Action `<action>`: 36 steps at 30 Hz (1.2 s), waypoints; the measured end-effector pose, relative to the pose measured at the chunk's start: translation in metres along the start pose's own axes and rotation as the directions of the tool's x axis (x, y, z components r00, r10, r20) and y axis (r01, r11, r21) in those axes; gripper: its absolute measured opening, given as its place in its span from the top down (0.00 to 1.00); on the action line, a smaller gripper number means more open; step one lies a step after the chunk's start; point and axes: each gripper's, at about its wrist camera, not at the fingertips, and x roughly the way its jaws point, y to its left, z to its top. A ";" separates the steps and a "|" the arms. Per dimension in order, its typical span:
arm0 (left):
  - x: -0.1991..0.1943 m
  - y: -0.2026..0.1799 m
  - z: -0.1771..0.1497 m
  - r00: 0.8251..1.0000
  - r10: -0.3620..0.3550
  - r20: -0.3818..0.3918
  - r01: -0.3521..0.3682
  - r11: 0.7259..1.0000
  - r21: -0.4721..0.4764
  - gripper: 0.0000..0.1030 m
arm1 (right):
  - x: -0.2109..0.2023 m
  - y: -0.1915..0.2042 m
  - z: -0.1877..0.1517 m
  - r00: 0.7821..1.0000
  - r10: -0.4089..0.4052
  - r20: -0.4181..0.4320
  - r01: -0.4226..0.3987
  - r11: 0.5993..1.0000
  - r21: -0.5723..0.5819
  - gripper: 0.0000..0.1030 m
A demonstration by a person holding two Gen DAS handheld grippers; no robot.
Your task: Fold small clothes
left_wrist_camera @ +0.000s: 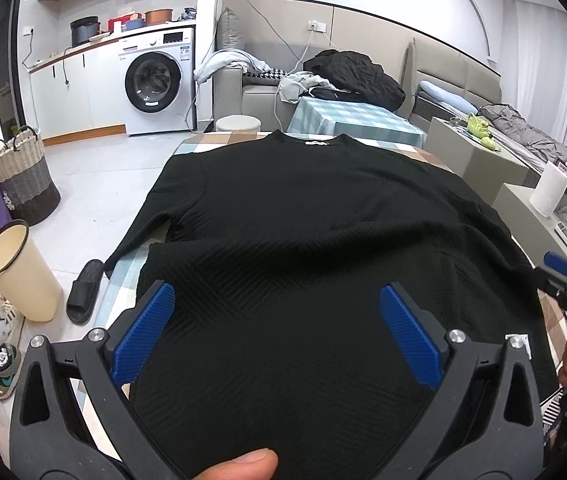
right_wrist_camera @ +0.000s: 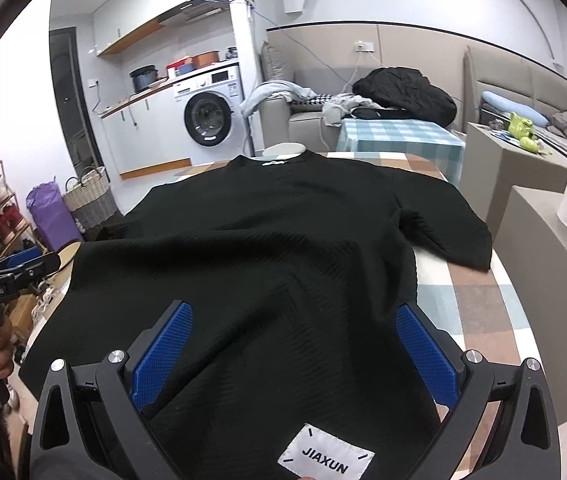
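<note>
A black sweater (left_wrist_camera: pixel 303 216) lies spread flat on the checked worktop (right_wrist_camera: pixel 479 320), collar away from the person, presumably smoothed for the first fold. The left gripper (left_wrist_camera: pixel 277 330) and right gripper (right_wrist_camera: pixel 293 354) hover over the hem, jaws wide apart, grasping nothing. The left wrist view alone shows a sleeve hanging off the worktop edge; the right wrist view alone shows the white hem label (right_wrist_camera: pixel 325 456).

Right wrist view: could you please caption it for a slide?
Open right gripper over black sweater on checked tablecloth.
</note>
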 end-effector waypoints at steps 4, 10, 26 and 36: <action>0.007 0.001 0.007 1.000 -0.001 -0.006 0.001 1.000 0.000 0.01 | 0.004 -0.002 0.003 1.000 -0.010 0.003 0.010 1.000 0.022 0.00; 0.015 0.008 0.015 1.000 0.004 -0.009 -0.004 1.000 -0.021 0.01 | 0.003 -0.012 0.011 0.999 -0.043 0.011 0.042 0.996 0.082 0.00; 0.027 0.048 0.026 0.997 0.075 -0.015 -0.076 0.994 -0.073 0.01 | 0.000 -0.060 0.031 0.994 -0.107 -0.010 0.104 0.933 0.345 0.00; 0.051 0.050 0.037 0.996 0.078 -0.046 -0.081 0.995 -0.053 0.01 | 0.016 -0.099 0.031 0.996 -0.052 -0.066 0.079 0.855 0.513 0.17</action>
